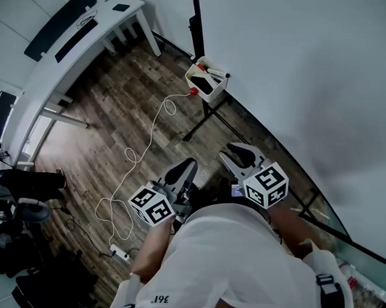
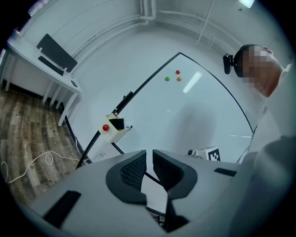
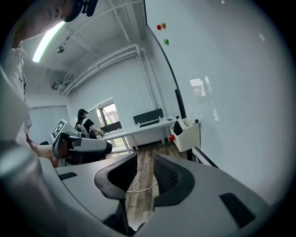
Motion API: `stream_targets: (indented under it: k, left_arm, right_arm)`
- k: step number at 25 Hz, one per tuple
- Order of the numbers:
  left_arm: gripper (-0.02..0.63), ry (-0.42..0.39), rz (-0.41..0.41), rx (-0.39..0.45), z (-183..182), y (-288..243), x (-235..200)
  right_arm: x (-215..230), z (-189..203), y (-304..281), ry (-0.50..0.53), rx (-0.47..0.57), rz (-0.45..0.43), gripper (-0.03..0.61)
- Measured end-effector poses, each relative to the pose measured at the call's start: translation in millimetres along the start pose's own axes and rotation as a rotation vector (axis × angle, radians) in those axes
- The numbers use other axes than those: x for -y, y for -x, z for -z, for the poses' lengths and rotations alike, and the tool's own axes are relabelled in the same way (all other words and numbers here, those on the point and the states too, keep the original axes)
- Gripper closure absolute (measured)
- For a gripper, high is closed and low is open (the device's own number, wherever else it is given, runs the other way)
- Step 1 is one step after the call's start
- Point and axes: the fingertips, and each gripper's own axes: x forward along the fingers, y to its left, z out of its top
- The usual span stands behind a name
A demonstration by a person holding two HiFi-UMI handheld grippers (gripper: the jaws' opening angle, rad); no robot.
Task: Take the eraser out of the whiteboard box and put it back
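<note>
A white whiteboard box hangs at the lower edge of the whiteboard, with a red magnet on its side. A dark eraser stands inside it beside markers. The box and the eraser also show in the left gripper view, and the box and eraser in the right gripper view. My left gripper and right gripper are held well short of the box. The left gripper has a narrow gap, the right gripper a wider one. Both are empty.
The whiteboard stand's black legs spread over the wood floor. A white cable runs across the floor to a power strip. A white desk stands at the far left. A person sits in the background.
</note>
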Motion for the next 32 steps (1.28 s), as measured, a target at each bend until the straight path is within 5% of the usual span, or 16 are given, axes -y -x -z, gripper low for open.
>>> stream_targets:
  k: [21,32]
  left_arm:
    - [0.558,-0.011,0.085,-0.068,-21.8,18.7,-31.3]
    - [0.558,-0.099,0.116,-0.034,-52.6,-10.0,-40.4]
  right_arm:
    - [-13.0,-5.7,-20.7,-0.042,0.020,0.144,0.454]
    - [16.3,-45.3,-35.9,0.085,0.030,0.174,0.454]
